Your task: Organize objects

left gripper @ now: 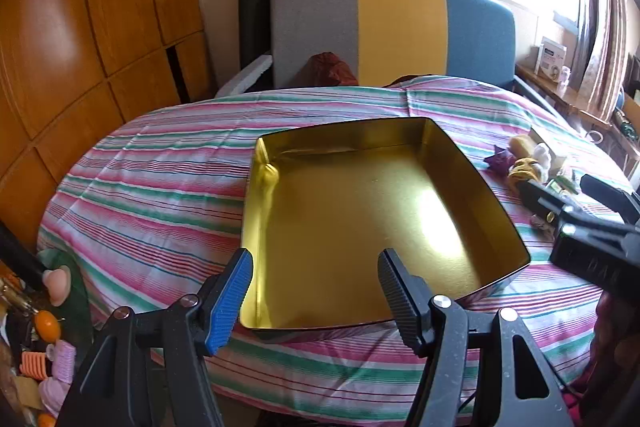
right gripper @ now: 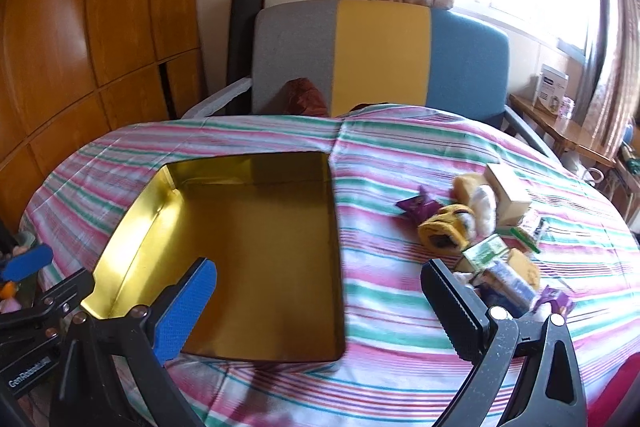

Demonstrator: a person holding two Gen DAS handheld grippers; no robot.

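Note:
An open gold tin box (left gripper: 352,211) lies empty on the striped tablecloth; it also shows in the right wrist view (right gripper: 256,251). My left gripper (left gripper: 316,267) is open and empty, hovering over the tin's near edge. My right gripper (right gripper: 320,279) is open and empty above the tin's right edge. To its right lies a pile of small items: a purple packet (right gripper: 418,205), a yellow rolled cloth (right gripper: 446,227), a beige box (right gripper: 508,193), a green packet (right gripper: 486,251). The pile shows in the left wrist view (left gripper: 528,163), with the right gripper (left gripper: 592,227) in front of it.
The round table with the striped cloth (left gripper: 160,187) has a grey, yellow and blue chair (right gripper: 380,55) behind it. A wooden wardrobe (left gripper: 80,47) stands left. Clutter of small things (left gripper: 44,347) lies low at the left. A side shelf (right gripper: 560,123) stands right under the window.

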